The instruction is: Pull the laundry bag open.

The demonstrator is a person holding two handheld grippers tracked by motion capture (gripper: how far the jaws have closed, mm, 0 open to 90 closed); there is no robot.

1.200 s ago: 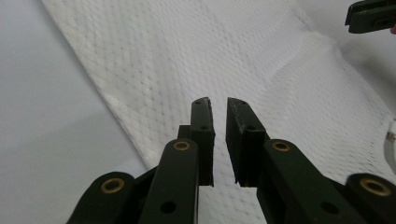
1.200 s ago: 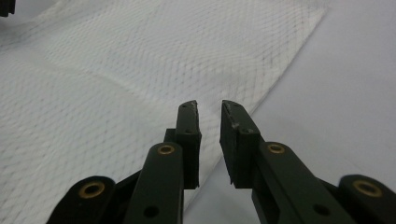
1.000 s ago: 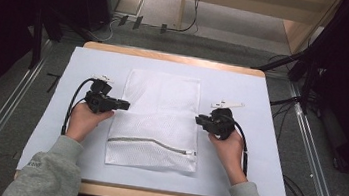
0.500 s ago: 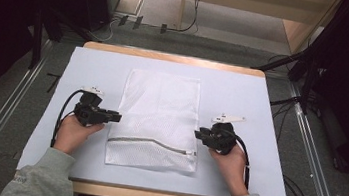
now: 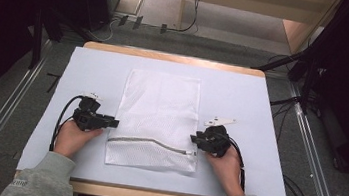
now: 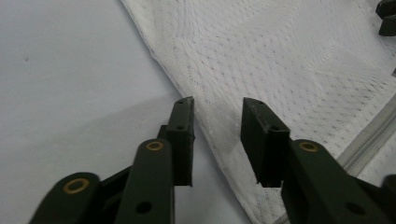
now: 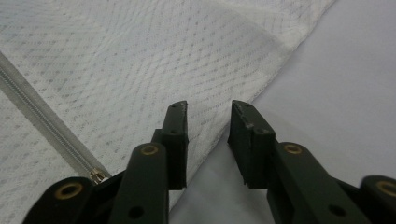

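A white mesh laundry bag (image 5: pixel 156 120) lies flat in the middle of the table, its zipper (image 5: pixel 152 142) running across near the front end. My left gripper (image 5: pixel 113 121) sits at the bag's left edge, level with the zipper. In the left gripper view that gripper (image 6: pixel 217 105) is open, its jaws straddling the bag's edge (image 6: pixel 187 88). At the bag's right edge rests my right gripper (image 5: pixel 193 138). Its own view shows the right gripper (image 7: pixel 208 108) open over the mesh edge (image 7: pixel 266 88), with the zipper pull (image 7: pixel 96 176) at lower left.
A pale blue-white mat (image 5: pixel 252 107) covers the wooden table (image 5: pixel 177 58). Cables trail from both grippers toward the front edge. Metal rails run along the floor on either side of the table, and dark equipment stands behind.
Both hands have drawn back toward the front of the table, sliding down the bag's sides from its middle to the level of the zipper. The bag lies as before.
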